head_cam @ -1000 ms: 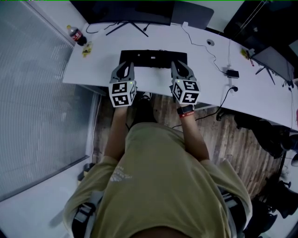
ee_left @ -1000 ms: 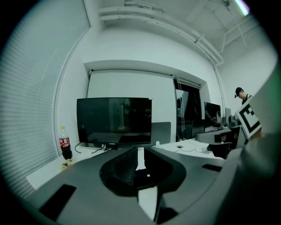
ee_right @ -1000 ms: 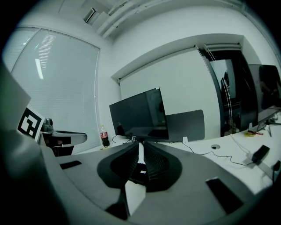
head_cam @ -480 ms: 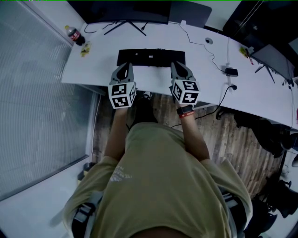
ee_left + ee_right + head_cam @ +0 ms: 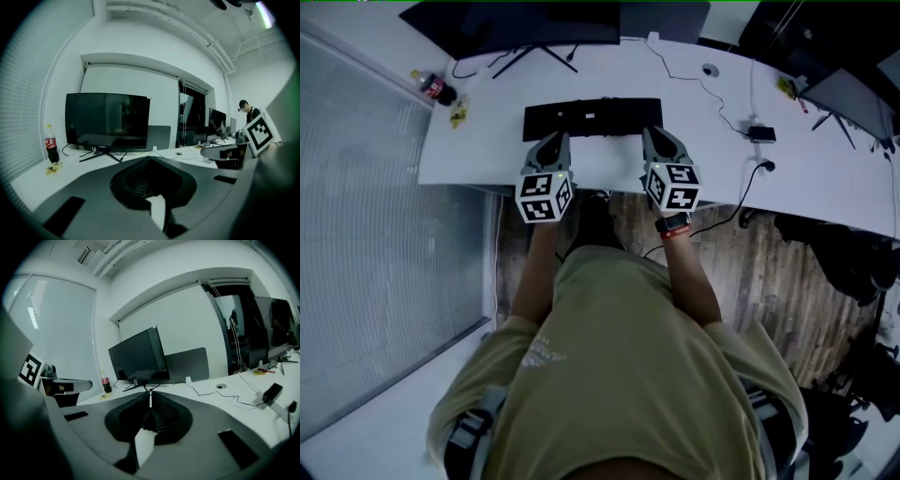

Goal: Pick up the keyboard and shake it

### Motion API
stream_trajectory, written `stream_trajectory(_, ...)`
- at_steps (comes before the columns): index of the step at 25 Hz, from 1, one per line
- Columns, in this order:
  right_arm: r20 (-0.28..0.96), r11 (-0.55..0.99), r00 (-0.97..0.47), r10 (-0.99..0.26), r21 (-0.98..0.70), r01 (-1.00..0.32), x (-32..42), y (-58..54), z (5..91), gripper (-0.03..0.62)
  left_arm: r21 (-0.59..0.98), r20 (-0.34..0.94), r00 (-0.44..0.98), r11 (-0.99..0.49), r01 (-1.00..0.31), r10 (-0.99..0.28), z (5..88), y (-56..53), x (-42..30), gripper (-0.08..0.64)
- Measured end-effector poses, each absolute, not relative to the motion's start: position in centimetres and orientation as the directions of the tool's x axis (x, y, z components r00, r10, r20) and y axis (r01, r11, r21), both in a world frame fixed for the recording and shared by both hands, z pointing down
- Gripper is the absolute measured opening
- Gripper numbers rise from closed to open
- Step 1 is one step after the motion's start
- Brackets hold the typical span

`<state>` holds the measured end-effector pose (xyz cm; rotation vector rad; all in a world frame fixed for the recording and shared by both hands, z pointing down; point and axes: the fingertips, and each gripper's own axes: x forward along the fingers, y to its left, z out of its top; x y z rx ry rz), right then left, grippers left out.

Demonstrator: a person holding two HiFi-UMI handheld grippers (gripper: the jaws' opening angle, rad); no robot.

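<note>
**Item:** flat black rectangular keyboard (image 5: 592, 117). It lies flat on the long white desk (image 5: 478, 150), lengthwise across it and straight ahead of the person, set back from the near edge.

**Left tongs** (image 5: 552, 138): jaws pressed together, nothing between them. The tips are at the keyboard's near edge, towards its left end. Whether they touch it cannot be told.

**Right tongs** (image 5: 655, 134): the jaws have just been closing. Only a hairline slit remains, with nothing between them. The tips are at the keyboard's near edge, towards its right end. Contact likewise cannot be told.

**Behind the keyboard:** wide black monitor on a splayed stand (image 5: 516, 21).

**Far left corner of the desk:** upright plastic cola bottle with a red label (image 5: 432, 87), and a small yellow wrapper (image 5: 457, 114) just beside it.

**Right part of the desk:** thin dark cable (image 5: 712, 94) and small black power adapter (image 5: 760, 134).

**Under the desk:** brown wooden plank floor (image 5: 769, 281).

**Person:** olive short-sleeved shirt (image 5: 619, 375), red wristband (image 5: 673, 229) on the right wrist.
</note>
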<state>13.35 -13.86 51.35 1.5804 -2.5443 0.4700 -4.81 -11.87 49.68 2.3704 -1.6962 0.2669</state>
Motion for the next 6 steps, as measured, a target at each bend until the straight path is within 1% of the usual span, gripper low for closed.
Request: stream_trajectory(6,0.267,0.4,-0.459,-0.847,-0.247,-0.882,16.5,-15.8,53.4,0.034,0.023,0.381,0.366,-0.387,-0.922,-0.849,53.3,-13.7,-0.2,0.02)
